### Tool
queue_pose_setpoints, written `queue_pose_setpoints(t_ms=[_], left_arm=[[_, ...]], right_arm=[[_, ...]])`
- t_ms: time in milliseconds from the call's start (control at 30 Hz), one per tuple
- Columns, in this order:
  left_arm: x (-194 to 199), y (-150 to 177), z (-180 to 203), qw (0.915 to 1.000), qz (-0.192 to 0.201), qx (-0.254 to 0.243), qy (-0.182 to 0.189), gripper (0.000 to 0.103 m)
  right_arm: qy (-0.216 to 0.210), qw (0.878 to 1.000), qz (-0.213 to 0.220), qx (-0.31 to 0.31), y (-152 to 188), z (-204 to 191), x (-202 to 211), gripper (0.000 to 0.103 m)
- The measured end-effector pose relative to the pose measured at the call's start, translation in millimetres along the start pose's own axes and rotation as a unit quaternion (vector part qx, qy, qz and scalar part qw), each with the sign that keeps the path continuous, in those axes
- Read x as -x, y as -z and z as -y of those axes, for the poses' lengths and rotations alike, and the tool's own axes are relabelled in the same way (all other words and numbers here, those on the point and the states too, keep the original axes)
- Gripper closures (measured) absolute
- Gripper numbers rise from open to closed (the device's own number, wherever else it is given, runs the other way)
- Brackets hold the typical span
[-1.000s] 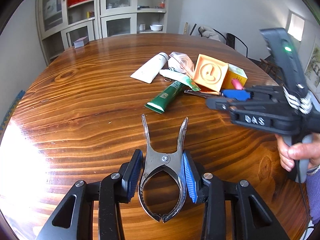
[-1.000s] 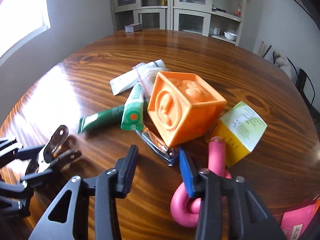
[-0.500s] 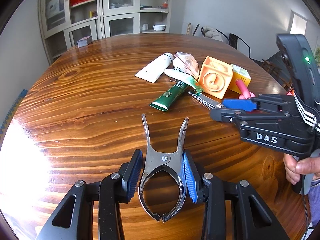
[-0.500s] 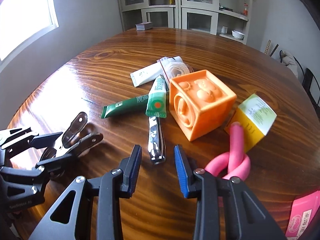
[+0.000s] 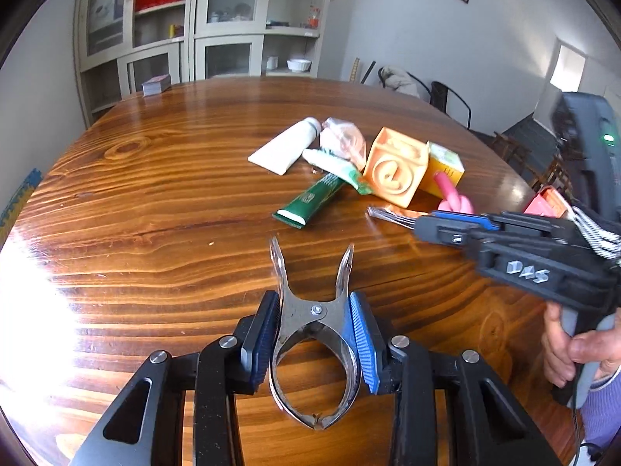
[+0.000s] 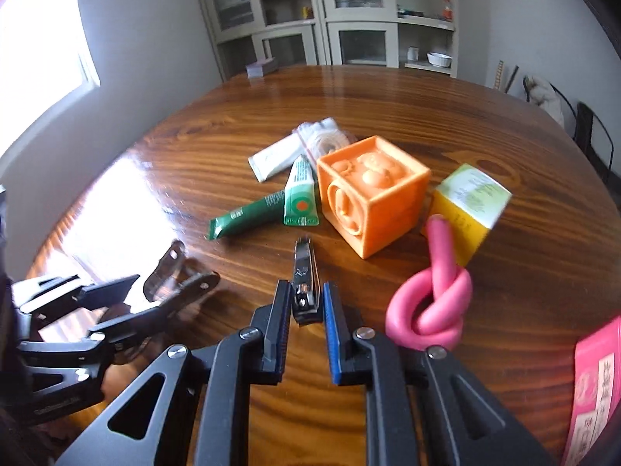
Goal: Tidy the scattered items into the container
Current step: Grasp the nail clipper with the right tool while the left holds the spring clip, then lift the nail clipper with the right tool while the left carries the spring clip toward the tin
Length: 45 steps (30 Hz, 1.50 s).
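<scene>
So the left gripper is squeezing a metal spring clamp right between its pads, each pad pressing on one side of the clamp near the pivot rivet. The clamp's long axis is running straight along the fingers: the two flat handle tips are splaying out ahead of the fingertips in a V, and the looped end is sitting back toward the gripper body, just above the wooden table.

The right gripper is sitting with its fingers narrowed around a nail clipper. The clipper's near end is lying in the gap between the pads, and its far end is poking forward past the fingertips toward the pile, so its long axis is lining up with the fingers too. I think the pads are touching it, but the frame is a bit blurry there, so I can't tell if it's actually clamped.

Ahead of the right fingertips, the green tube is lying crosswise, with a smaller green-and-white tube overlapping it. The orange cube is standing ahead and to the right of them, and the knotted pink foam twist is lying just beside the right finger.
</scene>
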<state>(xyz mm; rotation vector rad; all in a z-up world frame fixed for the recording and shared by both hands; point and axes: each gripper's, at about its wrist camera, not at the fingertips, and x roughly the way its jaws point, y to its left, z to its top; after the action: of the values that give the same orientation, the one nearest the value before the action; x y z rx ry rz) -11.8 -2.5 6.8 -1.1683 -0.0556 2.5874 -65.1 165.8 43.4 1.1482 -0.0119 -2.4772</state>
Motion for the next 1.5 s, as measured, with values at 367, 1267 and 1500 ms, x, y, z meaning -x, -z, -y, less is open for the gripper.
queue_pose_setpoints(t_ms=[367,1267,1500], left_arm=[[8.2,5.0,9.0,0.9999,0.014,-0.003,-0.001,0.055],[15.1,3.8,2.8,0.9978,0.032,0.048,0.033,0.065],[17.1,5.2,6.4,0.9978,0.034,0.04,0.042,0.065]], right_arm=[[0.001,0.998,0.048,-0.047,20.6,5.4,41.9,0.086],[0.038,0.998,-0.007,-0.039,59.2,15.9,28.8,0.086],[0.08,0.996,-0.026,0.003,49.6,4.5,14.2,0.064]])
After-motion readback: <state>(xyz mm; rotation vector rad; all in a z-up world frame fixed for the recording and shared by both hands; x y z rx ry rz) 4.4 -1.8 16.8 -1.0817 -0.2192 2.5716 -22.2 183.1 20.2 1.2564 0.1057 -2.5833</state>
